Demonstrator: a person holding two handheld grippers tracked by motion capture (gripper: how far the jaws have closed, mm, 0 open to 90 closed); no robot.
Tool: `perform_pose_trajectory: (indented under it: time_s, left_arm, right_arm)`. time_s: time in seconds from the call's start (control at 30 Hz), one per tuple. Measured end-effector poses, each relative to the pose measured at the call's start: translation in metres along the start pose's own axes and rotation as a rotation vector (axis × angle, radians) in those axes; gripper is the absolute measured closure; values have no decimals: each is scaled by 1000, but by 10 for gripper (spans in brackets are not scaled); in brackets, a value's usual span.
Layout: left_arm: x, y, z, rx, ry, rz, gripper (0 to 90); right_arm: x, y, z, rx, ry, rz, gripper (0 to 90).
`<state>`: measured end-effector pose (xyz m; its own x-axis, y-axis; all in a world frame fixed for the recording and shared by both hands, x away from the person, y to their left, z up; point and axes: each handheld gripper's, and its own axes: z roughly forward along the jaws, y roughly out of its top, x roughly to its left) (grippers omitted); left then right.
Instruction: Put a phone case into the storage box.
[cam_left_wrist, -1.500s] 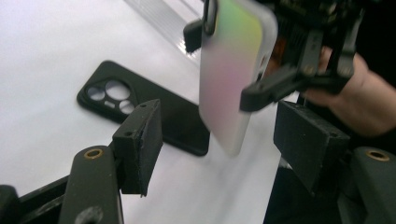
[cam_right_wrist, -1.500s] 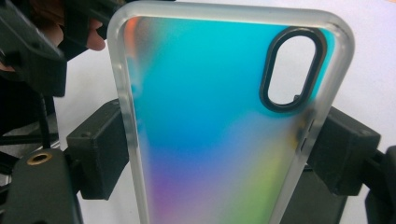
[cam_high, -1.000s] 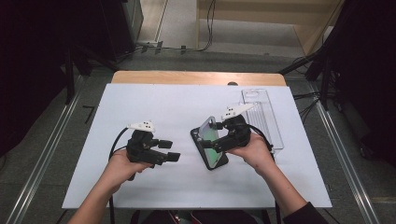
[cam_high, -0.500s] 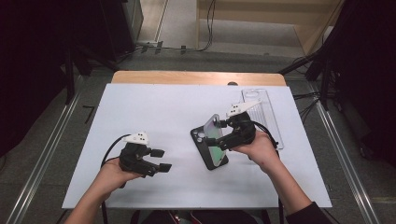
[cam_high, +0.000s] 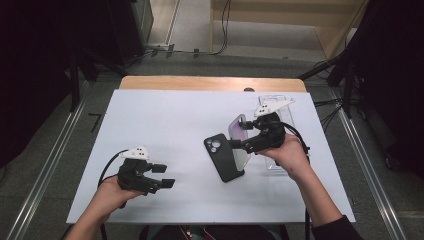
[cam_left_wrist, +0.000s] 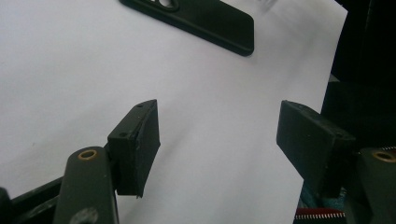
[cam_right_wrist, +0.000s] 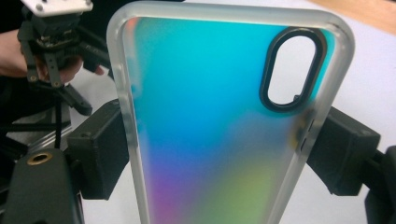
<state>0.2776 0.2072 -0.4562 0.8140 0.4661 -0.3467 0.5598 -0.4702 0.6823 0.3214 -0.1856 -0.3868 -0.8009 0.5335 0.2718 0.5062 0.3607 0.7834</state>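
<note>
- Partly hidden: iridescent case (cam_right_wrist: 219, 121), clamped edgewise in right gripper (cam_high: 239, 145), overlapping black phone (cam_high: 223, 157) near table's (cam_high: 165, 120) right edge.
- Left gripper (cam_high: 162, 176), front-left corner: jaws apart, holding nothing.

Two black grippers (cam_high: 167, 176) (cam_high: 235, 145) with square pads, brass-coloured screws, white three-cornered top plates, black trailing cables; dark sleeve (cam_high: 332, 229) at right wrist.

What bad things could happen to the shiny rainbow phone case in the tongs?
1. The right tongs pinch the rainbow-coloured translucent phone case only by its thin side edges, so it might slip and drop onto the white table.
2. It hangs just above the black phone lying camera-side up; a fall could knock it.
3. The left tongs are open and off to the side, likely too far to catch anything.
</note>
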Motion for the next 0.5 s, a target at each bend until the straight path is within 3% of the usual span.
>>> perform_pose_trajectory:
  time_s: [0.5]
  left_arm:
    - [1, -8, -7, 1, 40, -33, 305]
  right_arm:
    - [-18, 10, -33, -50, -97, 45, 148]
